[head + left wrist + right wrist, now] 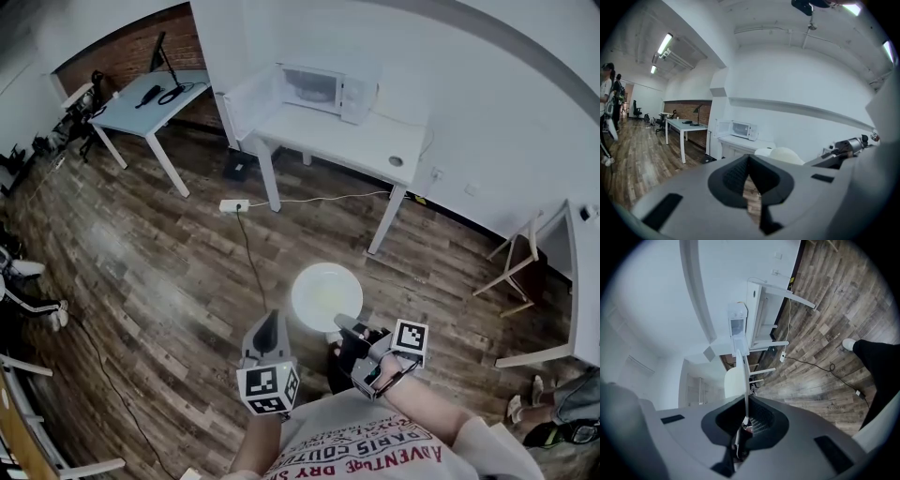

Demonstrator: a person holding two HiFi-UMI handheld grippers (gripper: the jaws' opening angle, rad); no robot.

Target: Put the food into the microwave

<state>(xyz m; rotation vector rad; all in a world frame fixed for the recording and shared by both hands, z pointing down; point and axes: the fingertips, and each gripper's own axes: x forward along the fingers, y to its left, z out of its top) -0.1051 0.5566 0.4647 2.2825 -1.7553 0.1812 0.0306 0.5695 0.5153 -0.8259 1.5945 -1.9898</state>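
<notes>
A white plate (325, 296) with pale food on it hangs over the wooden floor in front of me. My right gripper (345, 325) is shut on its near rim. In the right gripper view the plate (744, 376) shows edge-on, pinched between the jaws of that gripper (746, 420). My left gripper (271, 325) is just left of the plate, shut and holding nothing. Its tips (750, 159) meet, with the plate (783, 154) off to their right. The white microwave (319, 89) stands on a table across the room, its door (246, 101) swung open to the left.
The microwave's white table (375, 141) stands against the wall. A power strip (234, 204) and its cable lie on the floor between me and it. A second table (150, 101) with a lamp is at the far left, a wooden chair (514, 267) at right. People (607, 112) stand far left.
</notes>
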